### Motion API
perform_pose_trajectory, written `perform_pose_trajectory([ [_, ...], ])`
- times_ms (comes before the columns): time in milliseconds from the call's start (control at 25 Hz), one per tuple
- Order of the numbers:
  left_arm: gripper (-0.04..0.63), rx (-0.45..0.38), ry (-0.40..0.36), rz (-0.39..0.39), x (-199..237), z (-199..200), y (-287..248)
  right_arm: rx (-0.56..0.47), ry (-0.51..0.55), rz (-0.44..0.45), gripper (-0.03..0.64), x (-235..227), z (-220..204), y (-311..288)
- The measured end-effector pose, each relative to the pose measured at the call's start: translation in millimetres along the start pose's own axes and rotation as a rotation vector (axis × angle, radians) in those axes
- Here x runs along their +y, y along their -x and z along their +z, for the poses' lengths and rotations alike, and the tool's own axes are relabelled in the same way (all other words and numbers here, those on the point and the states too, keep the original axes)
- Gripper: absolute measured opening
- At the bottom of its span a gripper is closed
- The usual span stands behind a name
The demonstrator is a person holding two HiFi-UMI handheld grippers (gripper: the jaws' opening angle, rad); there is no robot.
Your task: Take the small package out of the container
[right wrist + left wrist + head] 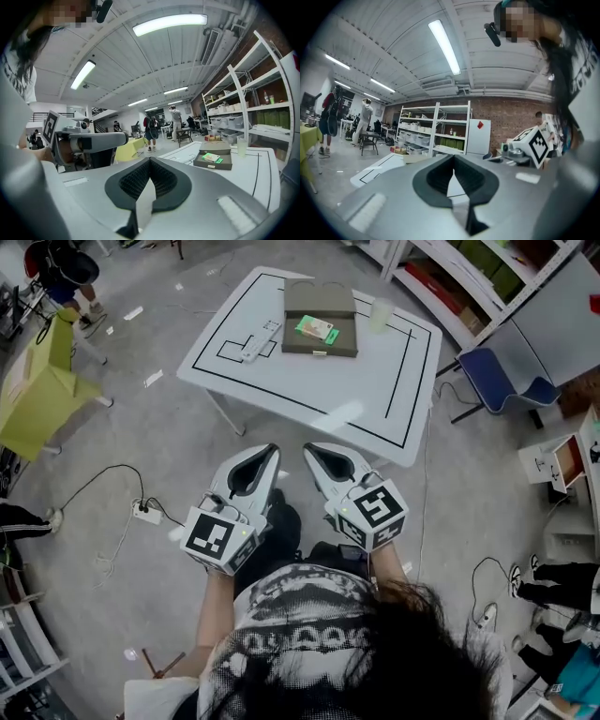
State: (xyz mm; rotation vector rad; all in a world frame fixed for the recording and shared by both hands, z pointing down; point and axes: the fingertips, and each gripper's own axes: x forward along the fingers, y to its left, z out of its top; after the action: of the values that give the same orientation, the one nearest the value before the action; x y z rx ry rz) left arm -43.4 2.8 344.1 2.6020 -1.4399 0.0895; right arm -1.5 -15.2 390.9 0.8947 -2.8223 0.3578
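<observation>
A dark olive container (320, 320) lies open on the white table (375, 399), far ahead of me. The small green package (315, 329) rests inside it. The right gripper view shows the same container (213, 161) and package (210, 157) well beyond the jaws. My left gripper (273, 450) and right gripper (308, 449) hang side by side close to the person's body, short of the table's near edge. Both are shut with nothing between their pads. In their own views the left gripper (453, 159) and right gripper (150, 161) have their tips together.
A translucent cup (380, 315) stands right of the container, and a small white object (253, 351) lies to its left. A blue chair (506, 381) and shelving stand at the right, a yellow-green table (37, 381) at the left. Cables and a power strip (145, 514) lie on the floor.
</observation>
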Motion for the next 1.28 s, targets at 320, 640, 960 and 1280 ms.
perform_pose_trajectory([
  [320,0.0,0.007,-0.008,-0.073,76.5,14.0,-37.5,0.026,-0.029,-0.056,-0.003,-28.1,19.3,-76.8],
  [640,0.0,-0.006,-0.009,-0.116,140.2,25.1,-59.1,0.034,-0.021,-0.099,-0.003,-40.3,37.4,-138.9],
  [960,0.0,-0.006,0.001,-0.165,163.5,20.0,-70.2,0.051,-0.021,-0.134,-0.003,-50.3,38.8,-165.2],
  [1280,0.0,0.003,0.022,-0.191,166.9,19.6,-89.9,0.065,-0.025,-0.161,-0.003,-70.6,40.8,-167.3],
])
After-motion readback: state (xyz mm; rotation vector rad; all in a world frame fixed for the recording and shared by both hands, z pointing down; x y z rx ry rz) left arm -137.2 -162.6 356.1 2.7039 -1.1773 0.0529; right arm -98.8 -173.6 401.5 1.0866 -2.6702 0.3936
